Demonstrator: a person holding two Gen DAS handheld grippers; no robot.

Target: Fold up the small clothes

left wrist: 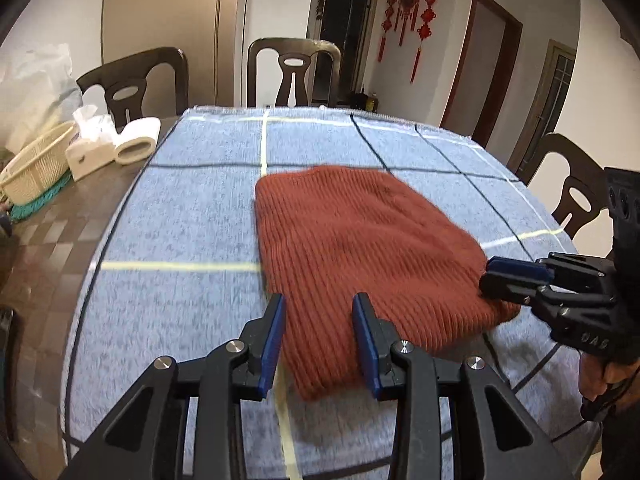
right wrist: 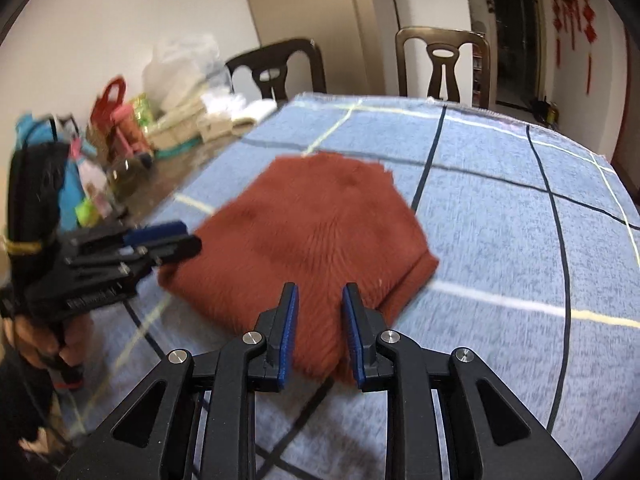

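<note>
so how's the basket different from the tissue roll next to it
The basket is cream, woven, open-topped and the larger of the two; the roll is plain white, smooth and lies on its side, hollow core showing. Both sit on the bare table left of the blue cloth.

Both wrist cameras look steeply down, close, sharing the somewhat blurred sweater.

The rust-red garment is a thick ribbed knit, matt and fuzzy, lying on a blue woven cloth with a coarse, heathered surface. Left of that cloth, the bare tabletop looks glossy, and the cream basket there is perforated plastic. Both grippers are matt black plastic with shiny metal pins.
</note>
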